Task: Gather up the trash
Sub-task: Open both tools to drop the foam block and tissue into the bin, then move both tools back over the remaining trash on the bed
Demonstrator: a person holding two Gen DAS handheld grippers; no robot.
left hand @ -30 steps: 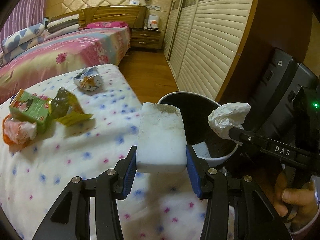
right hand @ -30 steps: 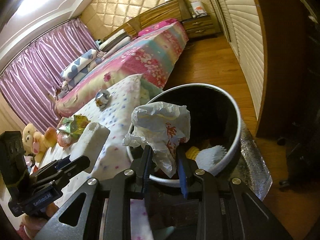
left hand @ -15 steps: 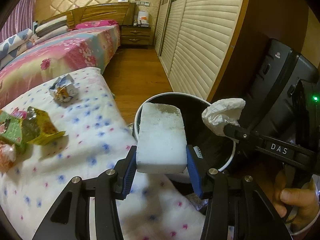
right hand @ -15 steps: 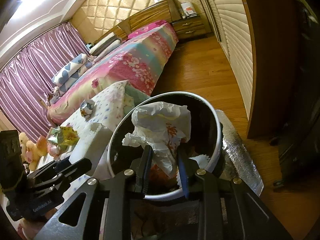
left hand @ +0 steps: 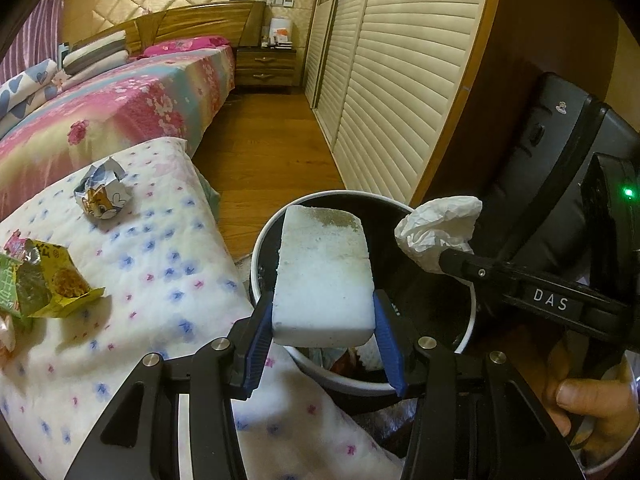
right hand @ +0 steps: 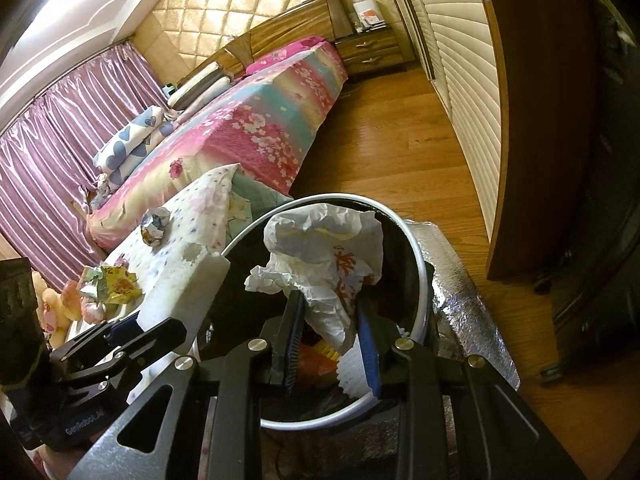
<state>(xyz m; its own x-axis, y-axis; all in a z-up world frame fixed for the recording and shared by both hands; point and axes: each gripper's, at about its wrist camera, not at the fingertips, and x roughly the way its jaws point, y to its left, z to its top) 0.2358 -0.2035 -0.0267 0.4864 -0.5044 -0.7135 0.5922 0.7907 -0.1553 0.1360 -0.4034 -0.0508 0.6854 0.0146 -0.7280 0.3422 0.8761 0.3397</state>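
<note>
Blue-padded left hand-held gripper (left hand: 323,326) clamps white foam block (left hand: 324,272), frame centre, over the bin (left hand: 468,336) rim. Right hand-held gripper (right hand: 330,332) pinches crumpled paper wrapper (right hand: 324,256) above the bin mouth. Crumpled wrapper (left hand: 103,196) and yellow-green packet (left hand: 52,284) lie on dotted quilt (left hand: 168,280), left of frame.

Open bin mouth (left hand: 466,334) below; quilted cushion (left hand: 132,280) alongside
</note>
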